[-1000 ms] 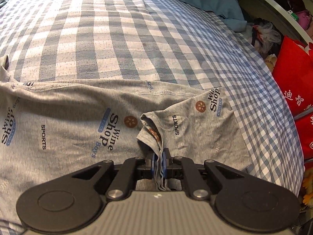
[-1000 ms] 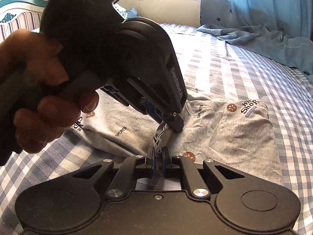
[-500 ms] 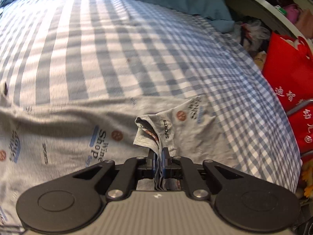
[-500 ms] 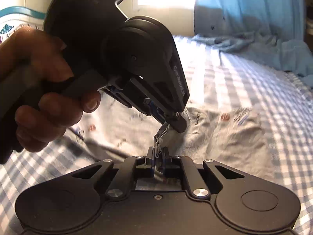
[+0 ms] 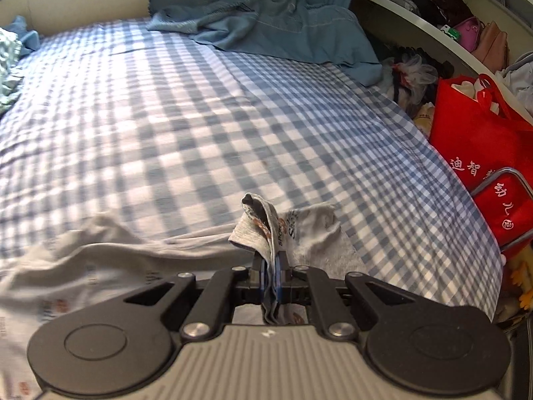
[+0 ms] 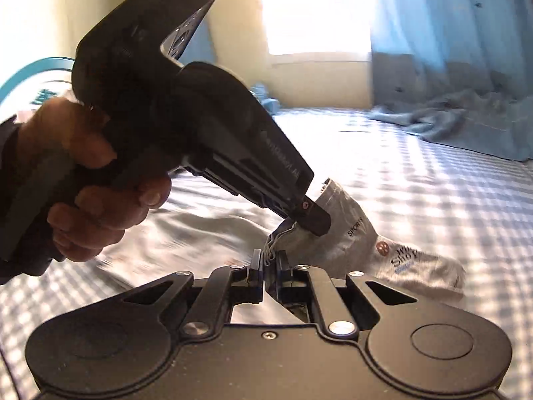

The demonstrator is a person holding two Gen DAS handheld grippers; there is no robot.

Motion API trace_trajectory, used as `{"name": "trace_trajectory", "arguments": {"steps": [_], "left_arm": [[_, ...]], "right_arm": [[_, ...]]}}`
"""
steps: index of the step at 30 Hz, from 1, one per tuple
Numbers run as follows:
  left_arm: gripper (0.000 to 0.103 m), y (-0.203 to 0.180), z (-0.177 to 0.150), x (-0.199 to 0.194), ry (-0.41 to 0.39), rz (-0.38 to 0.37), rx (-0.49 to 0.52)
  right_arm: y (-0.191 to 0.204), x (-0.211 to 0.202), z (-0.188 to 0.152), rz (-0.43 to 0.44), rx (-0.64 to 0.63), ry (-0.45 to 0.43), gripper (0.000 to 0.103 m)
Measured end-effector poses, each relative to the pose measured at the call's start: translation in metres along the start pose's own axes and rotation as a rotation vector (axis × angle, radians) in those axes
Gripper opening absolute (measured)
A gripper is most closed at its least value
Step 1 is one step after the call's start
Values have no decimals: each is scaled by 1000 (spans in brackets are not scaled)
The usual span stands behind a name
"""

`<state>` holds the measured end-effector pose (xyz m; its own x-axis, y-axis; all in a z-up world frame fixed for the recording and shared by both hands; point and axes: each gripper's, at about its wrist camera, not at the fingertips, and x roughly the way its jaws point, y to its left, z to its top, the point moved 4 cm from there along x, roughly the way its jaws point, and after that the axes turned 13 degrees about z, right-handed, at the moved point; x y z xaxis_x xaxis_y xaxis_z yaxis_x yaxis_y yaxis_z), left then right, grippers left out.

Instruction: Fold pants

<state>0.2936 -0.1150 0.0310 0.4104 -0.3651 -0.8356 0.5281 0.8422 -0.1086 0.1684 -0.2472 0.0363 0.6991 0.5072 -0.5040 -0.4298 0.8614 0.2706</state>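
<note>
I see my right gripper [image 6: 269, 260] pinching the grey printed pants [image 6: 349, 236]; my left gripper [image 6: 311, 221] (hand-held) clamps the same bunch above the checked bedsheet [image 6: 433, 183].

Grey printed cotton pants [image 5: 100, 266]: left part motion-blurred in left wrist view, prints there unreadable, fabric cut off by left edge and hidden under the black-and-grey left gripper [image 5: 271, 266] body. Right wrist view: pants' spread behind the person's left hand [image 6: 93, 180] blurred and blocked. Pinched hem layers inside black right gripper [image 6: 269, 260] too small to count. Red fabric bag [image 5: 479, 153]: cut by right edge, white lettering partly hidden. Blue-and-white checked bedsheet [image 6: 433, 200]: overexposed, blurred.
</note>
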Motion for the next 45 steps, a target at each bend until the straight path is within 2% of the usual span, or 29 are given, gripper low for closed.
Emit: {"name": "trace_trajectory", "arguments": {"steps": [5,8,13,14,15,16,17,18,19,20,21,24,26,28,29,30,31,32,34,35,36,37,40,41,42,43,45], "left_arm": [[6,58,-25,1,27,71,-20],[6,88,-48,21,76,71,-68],[8,115,-80,59,130,41,-149],[11,118,-83,62,135,39,-157],[16,121,-88,63,130,39,-161],[18,121,-90,64,121,49,-164],[32,122,-92,64,116,66,-166],[50,123,-92,63,113,85,-168],[59,124,-93,61,104,99,-170],[67,126,-96,57,87,109,-171],[67,129,-98,54,75,118,-173],[67,133,-100,52,81,123,-210],[66,134,-101,54,89,121,-250],[66,125,-94,49,19,158,-271],[73,118,-91,46,-26,188,-268],[87,107,-87,46,-79,237,-267],[92,98,-85,48,-118,298,-264],[93,89,-85,54,-136,375,-245],[84,80,-88,79,-67,560,-176],[88,82,-92,91,-48,585,-174],[95,87,-95,91,-84,580,-227],[97,94,-97,91,-75,567,-258],[97,105,-94,86,-69,524,-268],[97,107,-92,83,-71,520,-279],[96,109,-92,77,-77,524,-297],[95,109,-92,70,-99,534,-314],[95,101,-93,55,-159,559,-337]], "right_arm": [[32,45,5,124,-17,43,7],[44,77,-6,170,-10,105,7],[55,110,-33,176,-6,196,7],[55,115,-38,175,4,207,7],[55,118,-41,173,14,217,8],[55,120,-44,172,18,225,15],[55,121,-47,168,22,229,23],[54,118,-48,163,24,228,30],[53,114,-47,158,22,228,44],[52,107,-46,152,11,220,53],[44,96,-47,134,-4,210,57],[20,66,-45,23,-49,182,78],[-9,45,-43,-97,-68,157,92],[-41,29,-41,-228,-76,131,97],[-59,28,-40,-303,-78,124,99],[-73,27,-39,-357,-81,111,100],[-87,30,-38,-387,-84,87,101],[-103,37,-37,-392,-85,67,101],[-125,60,-39,-370,-102,66,102],[-134,71,-42,-370,-117,83,101],[-145,80,-46,-394,-127,113,99],[-160,83,-50,-419,-123,140,99],[-205,61,-50,-448,-34,90,102],[-218,52,-49,-434,-2,80,102],[-227,43,-48,-408,32,69,102],[-230,37,-46,-419,39,67,100],[-223,26,-42,-489,-25,78,99]]}}
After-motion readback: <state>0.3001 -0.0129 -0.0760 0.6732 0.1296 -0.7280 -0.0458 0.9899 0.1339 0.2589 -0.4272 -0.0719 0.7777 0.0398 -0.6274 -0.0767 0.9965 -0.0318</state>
